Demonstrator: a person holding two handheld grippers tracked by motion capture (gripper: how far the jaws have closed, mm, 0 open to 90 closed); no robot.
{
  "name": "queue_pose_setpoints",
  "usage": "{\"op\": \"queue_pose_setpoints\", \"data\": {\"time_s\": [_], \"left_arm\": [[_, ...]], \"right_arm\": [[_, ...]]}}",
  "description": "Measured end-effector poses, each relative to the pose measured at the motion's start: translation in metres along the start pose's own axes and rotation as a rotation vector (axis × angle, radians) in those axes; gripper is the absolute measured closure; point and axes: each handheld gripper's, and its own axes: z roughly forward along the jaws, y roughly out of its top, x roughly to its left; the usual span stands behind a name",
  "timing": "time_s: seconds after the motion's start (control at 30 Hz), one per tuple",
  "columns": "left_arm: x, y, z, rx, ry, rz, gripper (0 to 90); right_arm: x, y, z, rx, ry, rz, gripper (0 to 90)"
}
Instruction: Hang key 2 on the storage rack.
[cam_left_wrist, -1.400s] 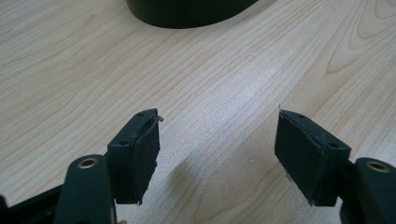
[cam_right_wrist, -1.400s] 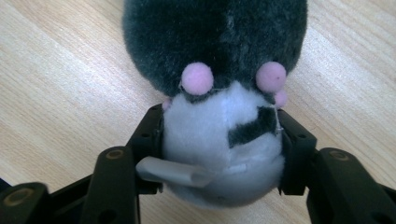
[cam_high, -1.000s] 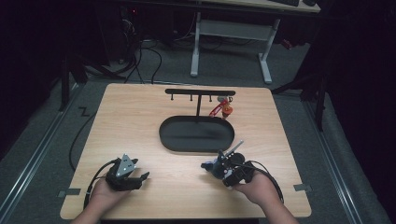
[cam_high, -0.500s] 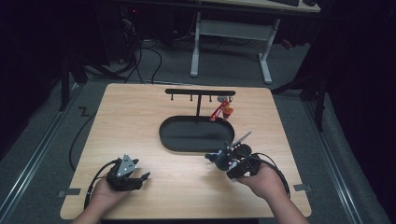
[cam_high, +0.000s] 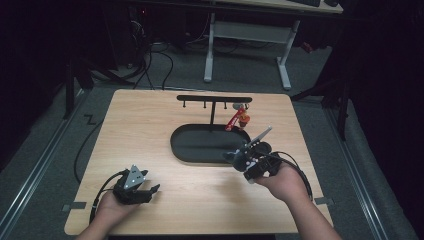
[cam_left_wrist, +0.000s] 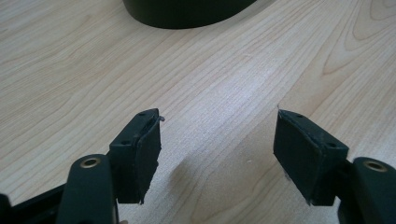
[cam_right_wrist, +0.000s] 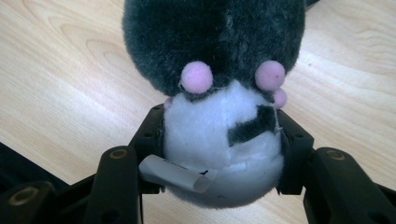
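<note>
Plush toy (cam_right_wrist: 219, 116) clamped in right gripper (cam_high: 250, 161); left gripper (cam_high: 137, 189) gapes empty. Keep squeeze steady, lift clear of tray (cam_high: 185, 145) rim.

Plush toy (cam_right_wrist: 219, 93): its top runs off my right gripper view's upper edge | black tray (cam_left_wrist: 187, 9): cut by my left gripper view's top edge | red figure (cam_high: 239, 120) behind tray: too small to identify.

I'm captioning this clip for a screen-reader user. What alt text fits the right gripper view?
The right gripper grips a plush toy between its two black fingers, which press on its white lower half; its dark grey fuzzy top has pink pom-poms. A small white tag sticks out, above a light wooden table.
</note>
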Motion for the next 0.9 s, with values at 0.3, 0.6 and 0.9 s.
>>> {"op": "queue_pose_setpoints", "data": {"time_s": [0.3, 0.6, 0.9], "left_arm": [[0.001, -0.001, -0.001, -0.002, 0.001, -0.001, 32.4], [0.003, -0.002, -0.003, 0.000, 0.002, -0.011, 32.4], [0.003, -0.004, -0.004, 0.004, -0.006, -0.015, 32.4]], "right_arm": [[-0.006, 0.017, -0.014, -0.019, -0.023, 0.018, 48.4], [-0.009, 0.037, -0.019, -0.022, -0.031, 0.020, 48.4], [-0.010, 0.060, -0.024, -0.036, -0.043, 0.018, 48.4]]}}
